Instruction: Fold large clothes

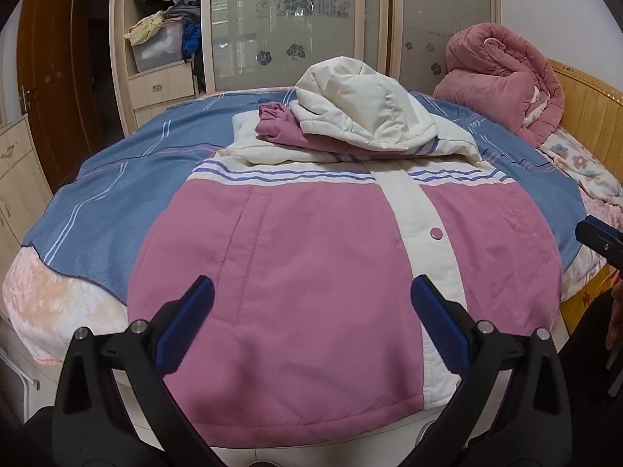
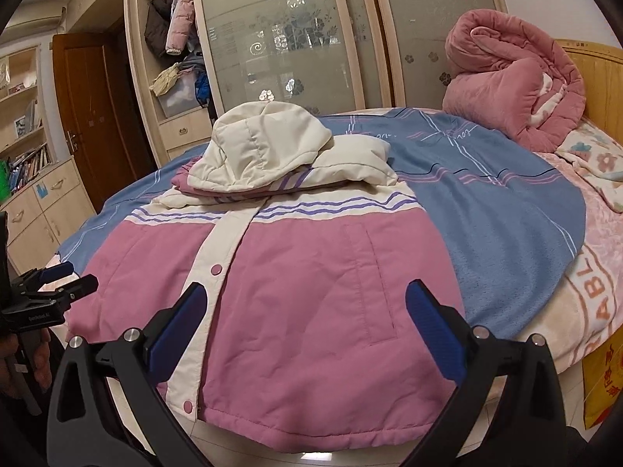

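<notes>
Two hand-held grippers are held over the near hem of a pink and cream jacket (image 1: pixel 311 257) spread on the bed (image 1: pixel 105 198). Nothing is gripped: the left hand-held gripper (image 1: pixel 311 299) and the right hand-held gripper (image 2: pixel 305 303) are both seen spread wide. The cream hood (image 1: pixel 358 113) is folded over the chest.

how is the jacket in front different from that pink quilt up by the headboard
The jacket lies spread flat; the quilt is rolled into a tall bundle. The jacket is pink and cream with purple stripes and snap buttons; the quilt is mostly plain pink. The jacket hangs over the bed's near edge; the quilt sits at the far end. Both look padded.
</notes>
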The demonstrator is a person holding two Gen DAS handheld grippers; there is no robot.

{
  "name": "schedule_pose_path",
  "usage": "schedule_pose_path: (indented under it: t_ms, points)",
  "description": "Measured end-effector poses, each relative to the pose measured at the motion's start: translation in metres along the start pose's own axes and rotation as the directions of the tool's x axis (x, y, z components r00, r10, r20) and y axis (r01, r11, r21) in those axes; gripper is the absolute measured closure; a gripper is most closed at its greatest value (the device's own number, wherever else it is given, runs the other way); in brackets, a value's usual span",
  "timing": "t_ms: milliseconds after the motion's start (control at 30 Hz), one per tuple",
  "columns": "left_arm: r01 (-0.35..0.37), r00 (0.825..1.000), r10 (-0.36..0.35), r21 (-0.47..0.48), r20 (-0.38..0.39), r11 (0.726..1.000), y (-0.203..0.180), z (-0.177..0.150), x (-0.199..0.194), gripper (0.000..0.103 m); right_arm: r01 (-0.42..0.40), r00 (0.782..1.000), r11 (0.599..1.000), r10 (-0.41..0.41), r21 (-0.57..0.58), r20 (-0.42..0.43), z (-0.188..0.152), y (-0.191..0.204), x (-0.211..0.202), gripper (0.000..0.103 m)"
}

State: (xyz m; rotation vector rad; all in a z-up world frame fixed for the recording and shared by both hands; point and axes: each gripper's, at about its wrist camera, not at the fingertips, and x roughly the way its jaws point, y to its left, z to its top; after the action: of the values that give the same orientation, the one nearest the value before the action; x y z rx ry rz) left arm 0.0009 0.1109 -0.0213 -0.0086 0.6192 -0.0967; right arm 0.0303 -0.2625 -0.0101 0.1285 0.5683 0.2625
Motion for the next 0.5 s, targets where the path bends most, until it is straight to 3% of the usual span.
schedule_pose_path:
  t_ms: [500]
  points:
    - [0.029,1.0,-0.029,-0.022,0.007,0.999,0.003,0.0025,0.0001,0.002,-0.015,1.0,1.0,0.015,-0.006,-0.006,-0.0015,0.0031,0.0001,0.001]
